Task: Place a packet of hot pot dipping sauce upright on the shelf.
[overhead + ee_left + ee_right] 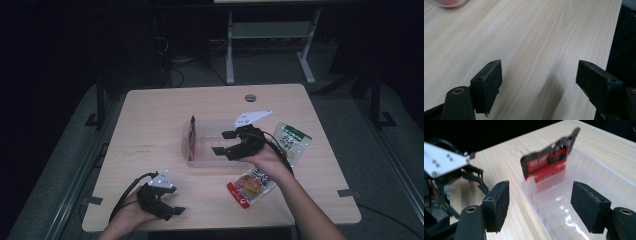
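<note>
A clear plastic bin (196, 161) (596, 180) sits mid-table with a red and black snack packet (191, 134) (550, 161) standing upright against its left end. My right gripper (221, 142) (540, 200) hovers over the bin's right part, jaws open and empty, pointing at that packet. My left gripper (176, 210) (539, 82) rests near the table's front left edge, open over bare wood. In the right gripper view the left gripper's grey plate (441, 161) appears at the far left.
A green and white packet (292, 142) lies right of the bin. An orange snack packet with a red edge (251, 186) lies in front of it, near the right forearm. A round grommet (250, 97) sits at the table's back. A white desk frame (270, 35) stands beyond.
</note>
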`<state>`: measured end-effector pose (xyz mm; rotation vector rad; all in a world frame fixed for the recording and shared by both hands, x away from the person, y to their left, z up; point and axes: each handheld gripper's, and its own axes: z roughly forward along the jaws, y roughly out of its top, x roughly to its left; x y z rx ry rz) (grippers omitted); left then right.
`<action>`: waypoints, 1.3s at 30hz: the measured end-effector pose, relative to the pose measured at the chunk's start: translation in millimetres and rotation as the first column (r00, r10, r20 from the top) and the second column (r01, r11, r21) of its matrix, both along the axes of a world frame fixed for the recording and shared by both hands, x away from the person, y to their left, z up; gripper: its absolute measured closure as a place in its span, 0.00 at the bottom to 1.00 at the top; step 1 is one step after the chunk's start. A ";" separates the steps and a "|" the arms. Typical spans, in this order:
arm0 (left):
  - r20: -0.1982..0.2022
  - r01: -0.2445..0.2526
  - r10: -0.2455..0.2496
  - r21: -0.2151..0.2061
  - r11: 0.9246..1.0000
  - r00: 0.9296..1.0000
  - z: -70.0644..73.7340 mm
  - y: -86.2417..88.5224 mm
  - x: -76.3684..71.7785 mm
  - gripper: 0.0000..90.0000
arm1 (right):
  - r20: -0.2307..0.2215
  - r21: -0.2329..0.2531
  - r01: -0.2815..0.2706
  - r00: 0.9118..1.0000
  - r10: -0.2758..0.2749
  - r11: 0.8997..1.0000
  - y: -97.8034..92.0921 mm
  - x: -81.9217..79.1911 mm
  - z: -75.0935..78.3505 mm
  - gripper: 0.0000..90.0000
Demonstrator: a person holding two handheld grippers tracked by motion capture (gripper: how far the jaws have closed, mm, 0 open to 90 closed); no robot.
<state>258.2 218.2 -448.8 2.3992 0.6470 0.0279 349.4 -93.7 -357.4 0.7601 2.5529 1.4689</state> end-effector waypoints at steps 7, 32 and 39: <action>0.002 -0.012 0.012 -0.004 1.000 1.000 1.4 -0.4 -0.7 0.23 | 0.010 -0.057 -0.006 1.000 0.007 0.998 -21.5 -18.8 -8.9 0.33; 0.026 -0.042 0.043 -0.010 0.999 0.999 5.4 0.9 -1.7 0.17 | -0.047 -0.130 0.056 0.997 -0.063 0.990 -88.7 -76.3 -42.5 0.32; 0.029 -0.023 0.023 0.003 1.000 0.999 4.4 -0.3 -1.1 0.17 | -0.068 -0.157 0.111 0.990 -0.123 0.981 -105.4 -72.7 -51.6 0.38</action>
